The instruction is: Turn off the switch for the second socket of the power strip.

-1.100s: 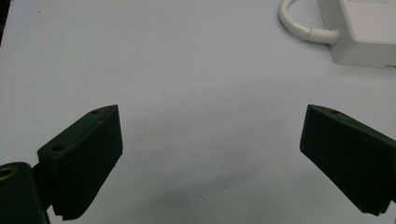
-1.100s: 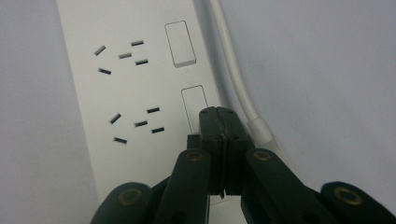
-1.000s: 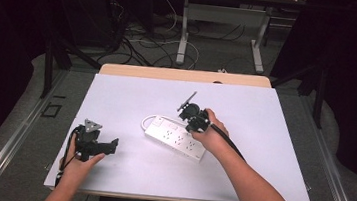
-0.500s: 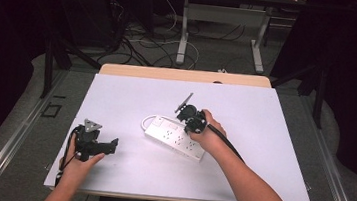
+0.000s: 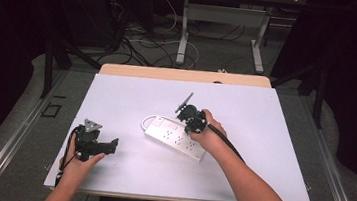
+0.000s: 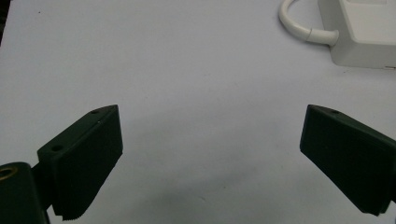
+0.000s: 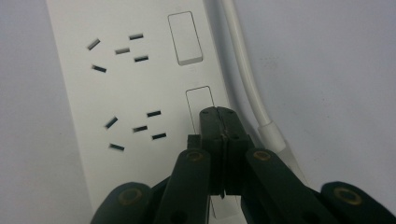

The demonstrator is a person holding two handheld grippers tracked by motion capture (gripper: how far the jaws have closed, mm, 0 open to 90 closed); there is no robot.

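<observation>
Right tongs [image 7: 218,112] are pressed fully together, pinching nothing, with their joined tips resting on a rectangular rocker switch [image 7: 201,107] of a white power strip [image 5: 175,138]. That contact is plain in the right gripper view, which also shows a second switch [image 7: 185,37] farther along, two groups of socket slots, and the strip's white cable [image 7: 243,70] running beside its edge. From the high view, the same tongs [image 5: 188,119] appear as a dark shape in the person's right hand [image 5: 208,134], over the far-left end of the strip; the switches are too small to make out there.

Left tongs [image 6: 210,149] are spread wide over bare white bench [image 6: 187,70], holding nothing. The left gripper view shows the two black jaws well apart and, in the far right corner, the strip's end [image 6: 364,32] with its cable [image 6: 303,25] looping out. The high view places these tongs [image 5: 111,145] near the bench's near-left corner, well apart from the strip, which lies at a slant near the middle of the bench [image 5: 265,119].
</observation>
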